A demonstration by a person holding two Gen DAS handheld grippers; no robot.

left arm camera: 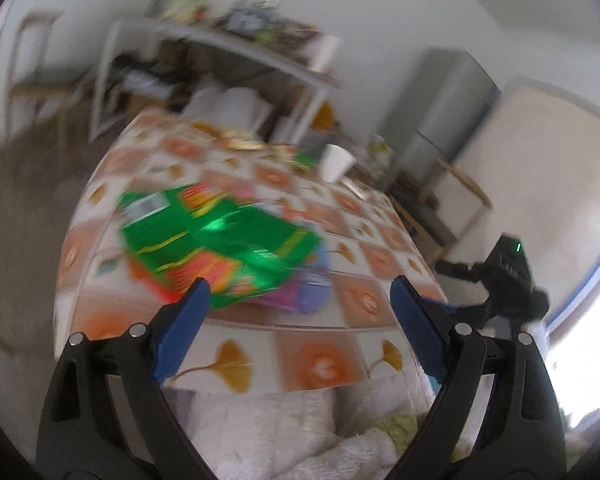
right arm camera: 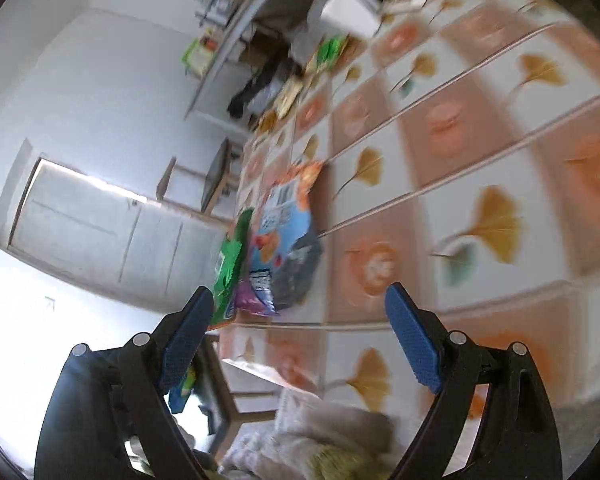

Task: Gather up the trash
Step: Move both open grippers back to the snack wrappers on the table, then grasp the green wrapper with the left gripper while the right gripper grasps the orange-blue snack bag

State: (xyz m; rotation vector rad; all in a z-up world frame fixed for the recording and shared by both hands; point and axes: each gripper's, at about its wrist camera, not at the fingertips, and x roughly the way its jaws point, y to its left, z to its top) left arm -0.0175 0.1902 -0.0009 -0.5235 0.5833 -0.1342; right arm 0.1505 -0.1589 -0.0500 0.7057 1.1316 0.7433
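Observation:
A shiny green snack bag (left arm camera: 216, 248) lies on top of a purple and blue wrapper (left arm camera: 304, 292) on the table with the orange leaf-pattern cloth (left arm camera: 340, 360). My left gripper (left arm camera: 300, 292) is open and empty, just short of the bags at the table's near edge. In the tilted right wrist view the same pile shows as a green bag (right arm camera: 232, 264) and a blue and orange bag (right arm camera: 284, 240). My right gripper (right arm camera: 300, 300) is open and empty, close to the pile. The right gripper body (left arm camera: 504, 280) shows at the right of the left wrist view.
A white paper cup (left arm camera: 336, 162) and several more wrappers (left arm camera: 244, 142) lie at the far end of the table. A cluttered shelf unit (left arm camera: 220, 60) and a grey fridge (left arm camera: 444, 112) stand behind. White fluffy fabric (left arm camera: 268, 432) lies below the near edge.

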